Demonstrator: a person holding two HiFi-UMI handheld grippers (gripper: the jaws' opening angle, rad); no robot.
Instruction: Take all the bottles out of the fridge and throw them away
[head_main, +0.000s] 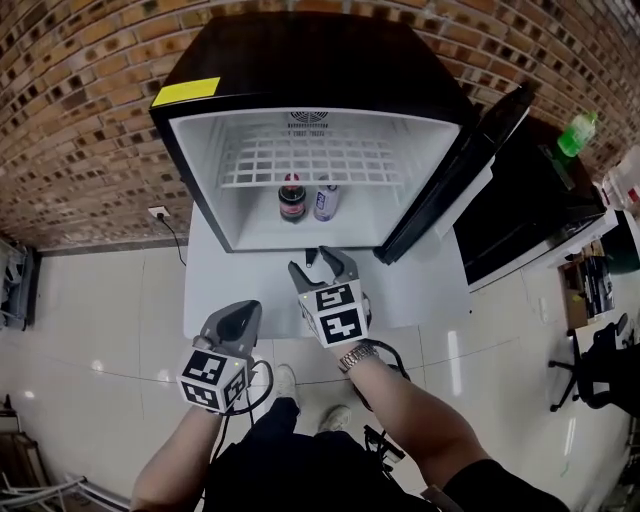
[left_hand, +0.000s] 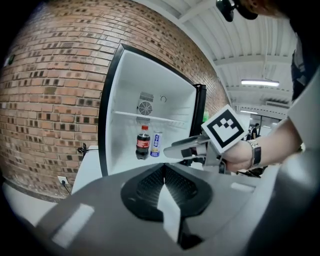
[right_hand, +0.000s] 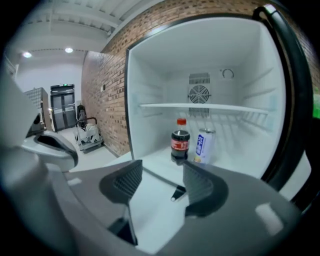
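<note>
A small black fridge (head_main: 192, 165) stands open on a white platform. On its floor, under the wire shelf (head_main: 310, 160), stand a dark cola bottle with a red cap (head_main: 291, 198) (left_hand: 143, 142) (right_hand: 180, 141) and, right beside it, a white and blue can (head_main: 325, 200) (left_hand: 156, 144) (right_hand: 202, 146). My right gripper (head_main: 318, 262) (right_hand: 161, 180) is open and empty, just outside the fridge's front edge, pointing at the bottle. My left gripper (head_main: 243, 310) (left_hand: 163, 167) hangs lower and to the left, shut with nothing in it.
The fridge door (head_main: 470, 170) swings open to the right. A green bottle (head_main: 577, 133) stands on a dark counter at the far right. A brick wall runs behind, with a socket and cable (head_main: 158, 212) at the left. An office chair (head_main: 600, 360) sits at the right.
</note>
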